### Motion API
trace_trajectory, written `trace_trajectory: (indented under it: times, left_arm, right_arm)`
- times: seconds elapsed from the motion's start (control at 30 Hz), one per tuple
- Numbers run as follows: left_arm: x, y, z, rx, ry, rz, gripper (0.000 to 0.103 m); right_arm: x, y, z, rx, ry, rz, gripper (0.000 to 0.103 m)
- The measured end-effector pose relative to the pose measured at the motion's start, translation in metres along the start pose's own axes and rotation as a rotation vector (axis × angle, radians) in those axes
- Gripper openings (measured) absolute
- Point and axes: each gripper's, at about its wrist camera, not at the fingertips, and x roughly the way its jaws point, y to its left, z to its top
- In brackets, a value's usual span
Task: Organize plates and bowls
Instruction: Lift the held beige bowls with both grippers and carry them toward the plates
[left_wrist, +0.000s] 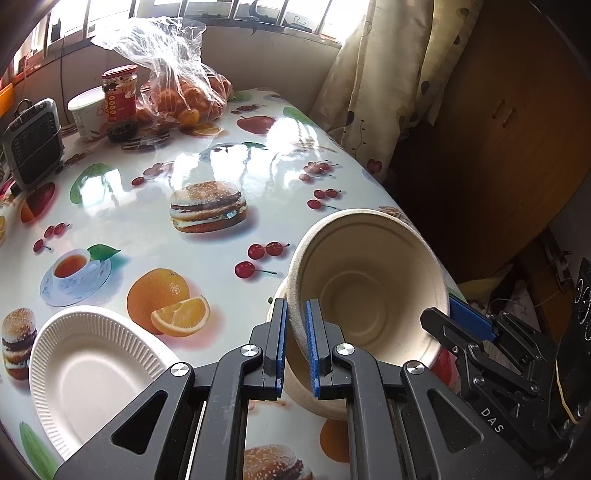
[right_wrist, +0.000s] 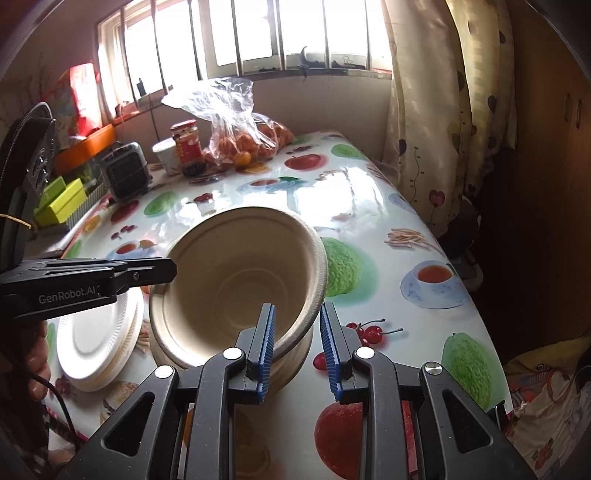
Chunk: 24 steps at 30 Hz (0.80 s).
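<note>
**Tilted bowl pinched at both sides of its rim**

We see a beige pulp bowl (left_wrist: 364, 280) tipped steeply on its side, its mouth turned toward our two cameras and its base pointing away over the table (left_wrist: 229, 155). Its axis leans rather than standing upright. It rests in or on a second bowl (left_wrist: 306, 391) of the same material that sits upright beneath it, near the table's near edge.

Our left gripper (left_wrist: 296, 314) is closed hard on the tilted bowl's rim: the blue pads (left_wrist: 311, 332) lie on either side of the wall, one outside and one inside, at the edge nearer the white paper plates (left_wrist: 88, 373).

Our right gripper (right_wrist: 297, 317) stands narrowly apart. Its left pad (right_wrist: 267, 343) sits against the rim on the opposite side of the bowl, just inside the mouth; the other pad stands outside, and we cannot tell whether it presses the wall.

So the bowl hangs between the two grippers, directly ahead of both sets of fingers. The plate stack lies just beside the bowls, on the left gripper's side.
</note>
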Motion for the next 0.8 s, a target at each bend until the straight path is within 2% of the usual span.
trace_trajectory:
  times: [0.8]
  left_arm:
    - [0.002,0.007,-0.017,-0.024,0.024,0.021,0.011]
  right_arm:
    - [0.005,0.006,-0.012,0.001,0.031,0.020,0.024]
